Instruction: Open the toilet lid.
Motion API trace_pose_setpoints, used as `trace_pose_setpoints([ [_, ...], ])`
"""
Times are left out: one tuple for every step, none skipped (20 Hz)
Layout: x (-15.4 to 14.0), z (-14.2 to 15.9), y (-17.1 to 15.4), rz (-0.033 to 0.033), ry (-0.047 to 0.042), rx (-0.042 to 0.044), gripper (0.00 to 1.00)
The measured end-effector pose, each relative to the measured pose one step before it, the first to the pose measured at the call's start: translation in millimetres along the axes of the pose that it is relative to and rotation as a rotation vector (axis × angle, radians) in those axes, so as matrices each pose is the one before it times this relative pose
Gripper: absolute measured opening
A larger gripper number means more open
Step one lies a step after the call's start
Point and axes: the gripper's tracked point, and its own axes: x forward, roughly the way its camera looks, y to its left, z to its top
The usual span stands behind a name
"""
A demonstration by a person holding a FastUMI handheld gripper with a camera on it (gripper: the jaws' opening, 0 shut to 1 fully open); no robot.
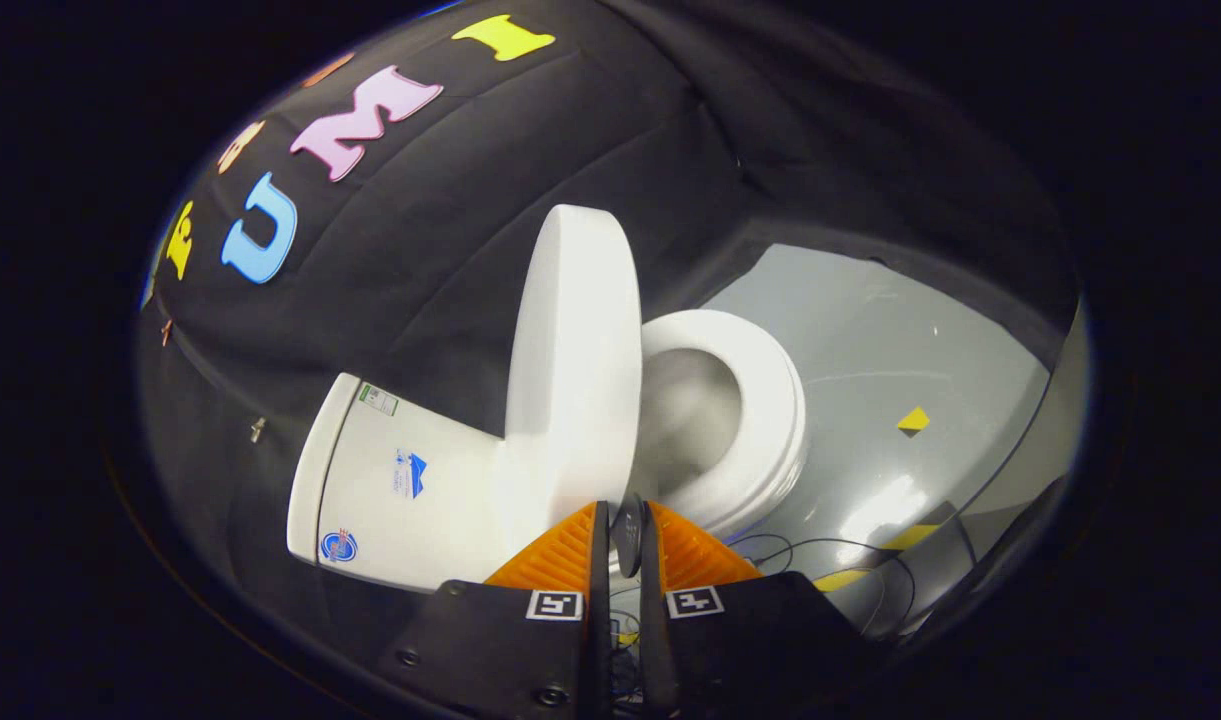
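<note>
you're looking along the gripper [625,520] at a white toilet that appears tipped over in your tilted view. take the toilet lid [575,360] as your landmark: it stands raised, swung up off the toilet seat [770,420], with its broad face turned toward the bowl and its thick rounded rim edge-on to you. the near end of the lid comes right down to your fingers [565,555].

your jaws are drawn close together, with only a narrow slit between them. a small dark, thin piece sits in that slit at the tips; you cannot tell what it is, nor whether both fingers press on it. you cannot tell whether the tips touch the lid either, though they lie just beside its near edge.

on one side of the lid is the seat ring, lying flat on the bowl [695,410], whose shadowed hollow shows through the ring. on the lid's other side is the cistern [400,490], with a few small stickers on its wall.

beyond the seat, away from the lid, the glossy grey floor [900,330] carries a small yellow diamond marker [913,420]. nearer your fingers, below the seat, thin dark cables [820,548] loop across the floor beside yellow tape strips [875,560]. black cloth hangs behind the lid and cistern.
</note>
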Motion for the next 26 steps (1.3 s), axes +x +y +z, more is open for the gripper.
trace_pose_setpoints([
  [-3.74,0.59,4.23,-0.02705,-0.01726,-0.03809,0.16],
  [-1.97,1.49,4.86,-0.02930,-0.01793,-0.02920,0.16],
  [-2.91,1.16,4.52,-0.02103,-0.01406,-0.01893,0.16],
  [-2.42,1.63,6.22,-0.01057,-0.01150,-0.00696,0.16],
  [-3.98,0.00,7.43,-0.00245,-0.01306,0.00276,0.16],
  [-3.82,0.30,8.08,0.00206,-0.01045,-0.00290,0.16],
  [-3.39,0.30,5.55,0.00030,-0.00837,-0.00586,0.16],
  [-3.09,1.03,4.82,-0.00576,-0.00833,-0.00951,0.16],
  [-1.56,0.61,5.15,-0.01097,-0.01008,-0.01786,0.16],
  [-3.17,-0.87,5.26,-0.01316,-0.01368,-0.02015,0.16],
  [-3.29,0.54,5.78,-0.01389,-0.01708,-0.02127,0.16],
  [-2.58,0.07,7.00,-0.01193,-0.01632,-0.03179,0.16],
  [-3.32,0.19,7.88,-0.00891,-0.01684,-0.03047,0.16],
  [-3.55,2.25,8.29,-0.00549,-0.01491,-0.02547,0.16],
  [-2.98,1.40,8.69,-0.00432,-0.01158,-0.02403,0.16],
  [-1.95,0.19,6.45,-0.00764,-0.01216,-0.01861,0.16],
  [-2.78,0.95,6.42,-0.00923,-0.00968,-0.01729,0.16],
  [-2.71,1.17,5.70,-0.00785,-0.01074,-0.00963,0.16],
  [-2.93,1.02,6.82,-0.00185,-0.01029,-0.00782,0.16],
  [-2.79,0.41,8.47,0.00351,-0.01122,-0.01171,0.16],
  [-3.26,0.99,9.49,0.00686,-0.01068,-0.01805,0.16],
  [-2.64,0.11,10.89,0.00889,-0.01002,-0.02246,0.16],
  [-3.40,0.45,10.94,0.00993,-0.01026,-0.02411,0.16],
  [-3.68,0.98,10.41,0.00895,-0.00969,-0.02322,0.16],
  [-3.51,1.10,9.40,0.00779,-0.00938,-0.02252,0.16],
  [-2.96,1.04,10.26,0.00824,-0.00872,-0.02373,0.16],
])
